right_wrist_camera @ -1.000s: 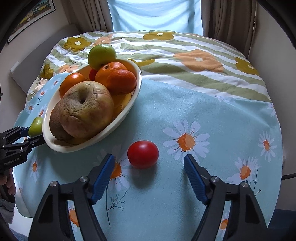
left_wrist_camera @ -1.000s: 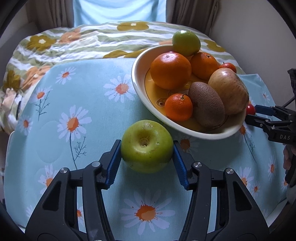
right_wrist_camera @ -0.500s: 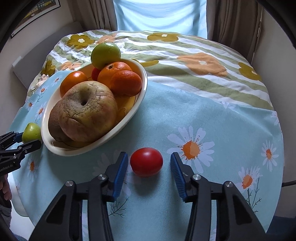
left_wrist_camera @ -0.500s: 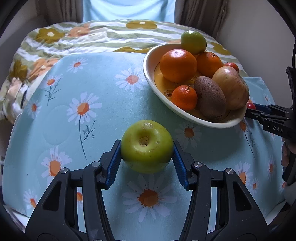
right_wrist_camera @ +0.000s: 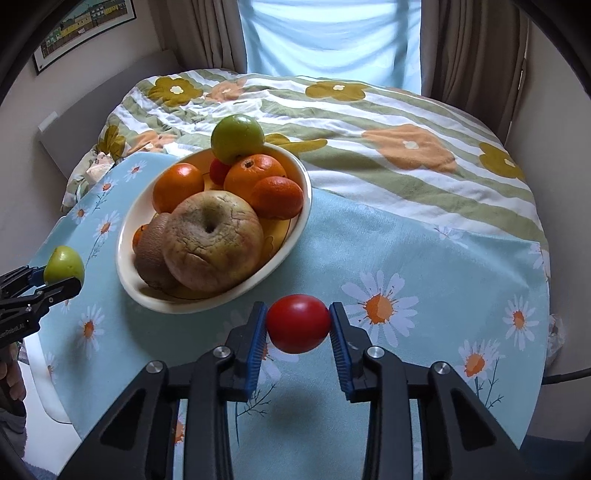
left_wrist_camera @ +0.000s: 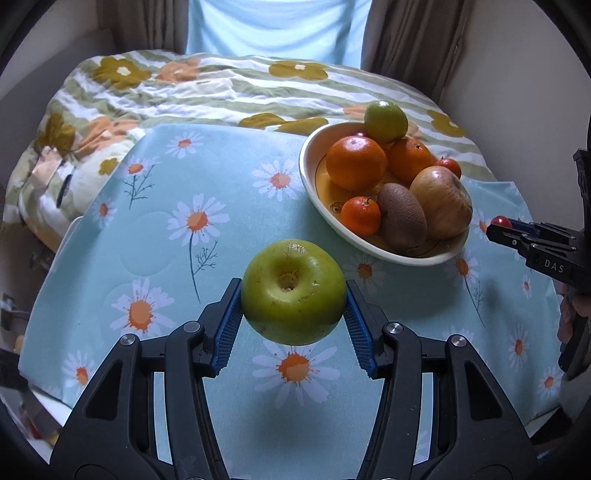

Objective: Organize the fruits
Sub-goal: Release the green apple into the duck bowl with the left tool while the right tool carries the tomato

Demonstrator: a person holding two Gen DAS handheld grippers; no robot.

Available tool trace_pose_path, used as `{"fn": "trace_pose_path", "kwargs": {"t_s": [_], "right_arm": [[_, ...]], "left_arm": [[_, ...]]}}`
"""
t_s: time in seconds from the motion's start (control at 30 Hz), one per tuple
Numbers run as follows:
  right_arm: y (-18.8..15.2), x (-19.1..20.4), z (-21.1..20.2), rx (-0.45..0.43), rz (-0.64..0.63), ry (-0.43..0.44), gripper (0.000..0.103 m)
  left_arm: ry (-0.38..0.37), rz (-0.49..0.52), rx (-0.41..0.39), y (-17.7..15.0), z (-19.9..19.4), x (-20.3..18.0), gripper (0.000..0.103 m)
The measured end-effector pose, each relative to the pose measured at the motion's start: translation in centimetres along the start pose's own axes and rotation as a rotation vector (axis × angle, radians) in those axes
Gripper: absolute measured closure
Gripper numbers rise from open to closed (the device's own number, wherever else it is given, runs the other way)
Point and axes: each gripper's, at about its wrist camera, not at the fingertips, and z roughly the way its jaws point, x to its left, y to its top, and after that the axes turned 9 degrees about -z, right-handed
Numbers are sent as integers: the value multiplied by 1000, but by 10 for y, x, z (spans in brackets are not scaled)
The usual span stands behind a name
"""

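Gripping the green apple [left_wrist_camera: 293, 291], the left tongs [left_wrist_camera: 294, 314] are holding it above the desk [left_wrist_camera: 229, 177]; the right tongs [right_wrist_camera: 297, 332] are clamping the red tomato [right_wrist_camera: 297, 323] beside the bowl [right_wrist_camera: 295, 229].

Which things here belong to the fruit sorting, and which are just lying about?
Job:
- green apple in left gripper
- red tomato in right gripper
- bowl with oranges, kiwi, wrinkled apple, small green fruit

Lying about:
- daisy cloth
- striped floral duvet
- curtains
- framed picture
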Motion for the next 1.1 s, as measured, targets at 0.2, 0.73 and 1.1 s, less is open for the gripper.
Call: {"fn": "trace_pose_path", "kwargs": {"t_s": [0.2,0.73,1.1], "right_arm": [[12,12,-28,-23,-8,8,72],[56,39,-59,-92,53,-2,72],[75,43,-45,-95,156,-47,72]], "left_arm": [[-17,-14,-36,14,-29,-1,45],[-122,129,-60,90,-34,-17,45],[-206,267,-13,143,17,-32,45]]}}
